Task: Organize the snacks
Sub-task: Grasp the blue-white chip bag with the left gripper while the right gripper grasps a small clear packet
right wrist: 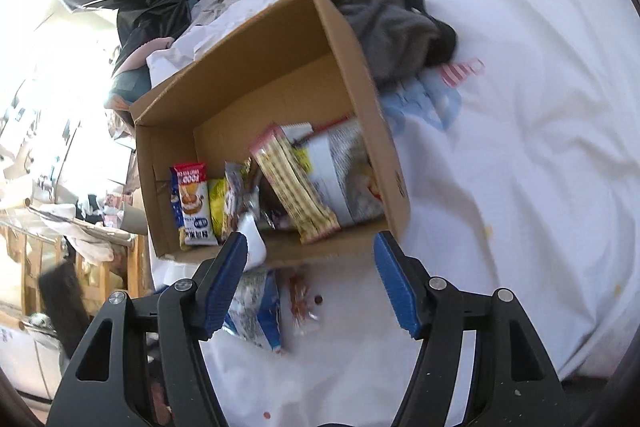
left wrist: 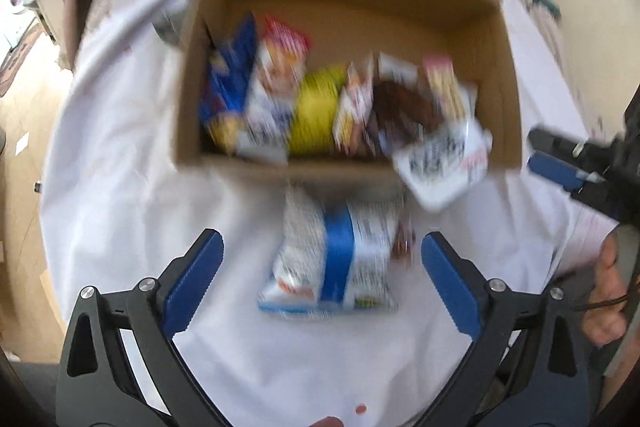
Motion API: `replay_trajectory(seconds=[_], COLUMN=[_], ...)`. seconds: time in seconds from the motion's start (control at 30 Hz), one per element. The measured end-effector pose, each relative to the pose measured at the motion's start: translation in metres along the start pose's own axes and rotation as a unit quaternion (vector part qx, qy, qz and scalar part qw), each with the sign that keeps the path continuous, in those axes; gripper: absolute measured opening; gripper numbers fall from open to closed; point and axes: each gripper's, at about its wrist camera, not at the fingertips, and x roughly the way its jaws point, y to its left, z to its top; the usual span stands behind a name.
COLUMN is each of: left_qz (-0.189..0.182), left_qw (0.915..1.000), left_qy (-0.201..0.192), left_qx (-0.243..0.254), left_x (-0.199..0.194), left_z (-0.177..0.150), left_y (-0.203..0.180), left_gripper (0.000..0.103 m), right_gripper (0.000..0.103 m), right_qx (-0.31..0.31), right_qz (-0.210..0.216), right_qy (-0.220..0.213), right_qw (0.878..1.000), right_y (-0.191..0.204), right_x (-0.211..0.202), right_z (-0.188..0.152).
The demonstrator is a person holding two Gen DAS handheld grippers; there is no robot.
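the left gripper [left wrist: 320, 275] sits nearest the lens, its blue-padded jaws spread wide and holding nothing. from there the scene runs down in size: the white bedsheet [left wrist: 120, 187] under everything, then the open cardboard box [left wrist: 508, 87] resting on it, with a row of snack packs standing along its near wall and its far half bare. a white packet [left wrist: 444, 163] hangs over the box's near rim. the one snack left outside, a white pouch with a blue band [left wrist: 340, 259], lies flat on the sheet just beside that near wall, directly ahead of the left gripper and between its jaws' lines, long axis running away from the camera toward the box. the right gripper [right wrist: 312, 283], also wide and empty, has the same pouch [right wrist: 256, 311] off to its left, behind one finger. the left looks nearer and better lined up for the pick. smallest is a little clear wrapper [right wrist: 300, 295] beside the pouch.
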Motion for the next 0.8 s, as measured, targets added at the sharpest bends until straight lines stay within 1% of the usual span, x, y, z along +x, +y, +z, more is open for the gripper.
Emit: replay_trajectory(seconds=[0.1, 0.17, 0.27, 0.33, 0.4, 0.47, 0.5, 0.57, 0.63, 0.67, 0.8], left_qz=[0.002, 0.004, 0.015, 0.015, 0.013, 0.016, 0.018, 0.013, 0.016, 0.026, 0.038], left_qw=[0.9997, 0.9997, 0.9994, 0.9994, 0.999, 0.9983, 0.9978, 0.9972, 0.9973, 0.9969, 0.9959], left_qy=[0.024, 0.024, 0.032, 0.032, 0.042, 0.056, 0.063, 0.071, 0.071, 0.073, 0.076], left_qx=[0.003, -0.003, 0.005, -0.002, -0.008, -0.01, -0.011, -0.016, -0.014, -0.011, -0.03], left_x=[0.019, 0.025, 0.036, 0.042, 0.051, 0.058, 0.061, 0.062, 0.058, 0.054, 0.036], left_z=[-0.009, -0.011, -0.012, -0.01, -0.01, -0.012, -0.014, -0.017, -0.018, -0.019, -0.023], left_y=[-0.008, -0.009, -0.013, -0.011, -0.007, -0.003, -0.001, 0.003, 0.005, 0.006, 0.022], left_gripper=[0.098, 0.098, 0.098, 0.097, 0.096, 0.081, 0.077, 0.064, 0.059, 0.057, 0.053], right_gripper=[0.069, 0.069, 0.069, 0.069, 0.069, 0.069, 0.069, 0.069, 0.069, 0.069, 0.069], right_qx=[0.015, 0.024, 0.035, 0.038, 0.036, 0.029, 0.025, 0.018, 0.004, -0.002, -0.056], right_qz=[0.0, -0.003, -0.005, -0.007, -0.012, -0.019, -0.021, -0.023, -0.028, -0.032, -0.055], right_qy=[0.006, 0.009, 0.013, 0.017, 0.02, 0.025, 0.03, 0.037, 0.051, 0.058, 0.083], right_qw=[1.0, 1.0, 0.999, 0.999, 0.999, 0.999, 0.999, 0.999, 0.998, 0.998, 0.994], right_y=[-0.01, -0.015, -0.022, -0.024, -0.023, -0.021, -0.019, -0.015, -0.008, -0.004, 0.02], right_x=[-0.004, -0.005, -0.006, -0.004, -0.001, 0.004, 0.008, 0.015, 0.027, 0.033, 0.058], right_z=[-0.013, -0.019, -0.027, -0.03, -0.031, -0.031, -0.031, -0.033, -0.035, -0.037, -0.043])
